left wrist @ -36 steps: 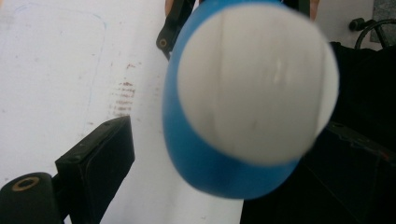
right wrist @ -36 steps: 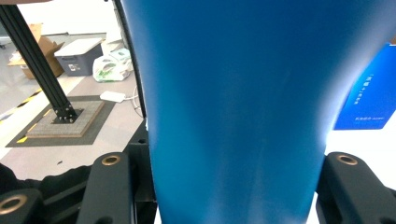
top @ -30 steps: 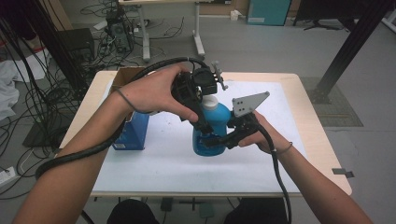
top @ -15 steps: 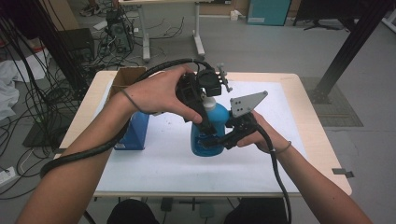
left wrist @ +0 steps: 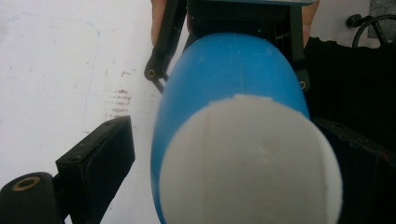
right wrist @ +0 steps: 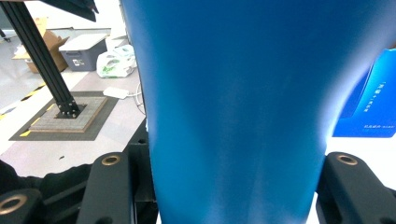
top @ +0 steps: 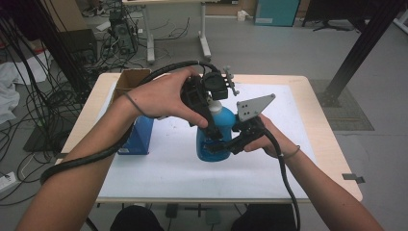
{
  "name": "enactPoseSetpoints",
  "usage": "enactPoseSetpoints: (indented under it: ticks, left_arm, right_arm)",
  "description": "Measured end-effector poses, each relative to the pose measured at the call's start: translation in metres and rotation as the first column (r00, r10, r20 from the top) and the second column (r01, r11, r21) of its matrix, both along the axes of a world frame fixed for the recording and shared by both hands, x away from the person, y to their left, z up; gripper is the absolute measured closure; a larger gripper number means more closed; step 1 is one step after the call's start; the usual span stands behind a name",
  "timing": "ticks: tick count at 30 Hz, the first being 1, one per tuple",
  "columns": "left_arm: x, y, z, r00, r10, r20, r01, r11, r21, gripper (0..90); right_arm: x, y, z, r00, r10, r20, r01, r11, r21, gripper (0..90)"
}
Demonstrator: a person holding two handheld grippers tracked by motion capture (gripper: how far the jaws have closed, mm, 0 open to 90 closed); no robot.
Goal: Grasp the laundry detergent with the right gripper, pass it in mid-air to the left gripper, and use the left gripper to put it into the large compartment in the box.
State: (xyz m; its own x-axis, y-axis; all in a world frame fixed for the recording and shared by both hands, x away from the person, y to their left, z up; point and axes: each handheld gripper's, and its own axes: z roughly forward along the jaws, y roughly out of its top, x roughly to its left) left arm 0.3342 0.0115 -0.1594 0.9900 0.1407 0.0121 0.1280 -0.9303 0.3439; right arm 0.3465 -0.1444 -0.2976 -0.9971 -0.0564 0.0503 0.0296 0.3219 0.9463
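The bottle (top: 214,139) is bright blue with a white cap (left wrist: 252,163). Both claws are black; the right claw (top: 226,144) carries a grey plate. The box (top: 137,134) is blue on a white-topped, wood-edged counter (top: 308,91).

Blue bottle (right wrist: 233,112) base cut off below; its white cap (left wrist: 250,163) blurred, cropped

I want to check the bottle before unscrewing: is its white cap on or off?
On. The white cap sits on top of the blue bottle, between the left gripper jaws.
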Motion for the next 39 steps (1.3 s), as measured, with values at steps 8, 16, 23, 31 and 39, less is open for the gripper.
enactPoseSetpoints:
  ticks: [8,16,23,31,39]
  left_arm:
    - [0.0007,0.0013,0.0007,1.0000,0.006,0.003,-0.006,1.0000,0.001,9.0]
    - [0.0005,0.0025,0.0010,1.0000,0.006,0.000,-0.006,1.0000,-0.003,9.0]
    - [0.0007,0.0018,0.0003,1.0000,0.006,0.001,-0.006,1.0000,0.003,8.9]
    - [0.0005,0.0020,0.0006,1.0000,0.004,-0.001,-0.004,1.0000,0.004,8.8]
    - [0.0005,0.0024,0.0001,1.0000,0.006,0.000,-0.006,1.0000,0.001,8.8]
  right_arm:
    - [0.0001,-0.0007,-0.0003,1.0000,0.001,-0.002,-0.001,1.000,-0.001,43.6]
    - [0.0001,-0.0006,-0.0008,1.0000,0.001,-0.003,-0.001,1.000,-0.002,43.6]
    - [0.0004,-0.0003,-0.0018,1.0000,0.001,-0.005,-0.001,1.000,-0.001,43.6]
    - [0.0005,-0.0010,-0.0024,1.0000,0.001,-0.005,-0.001,1.000,-0.005,43.6]
    - [0.0009,-0.0011,-0.0027,1.0000,0.001,-0.006,-0.001,1.000,-0.005,43.6]
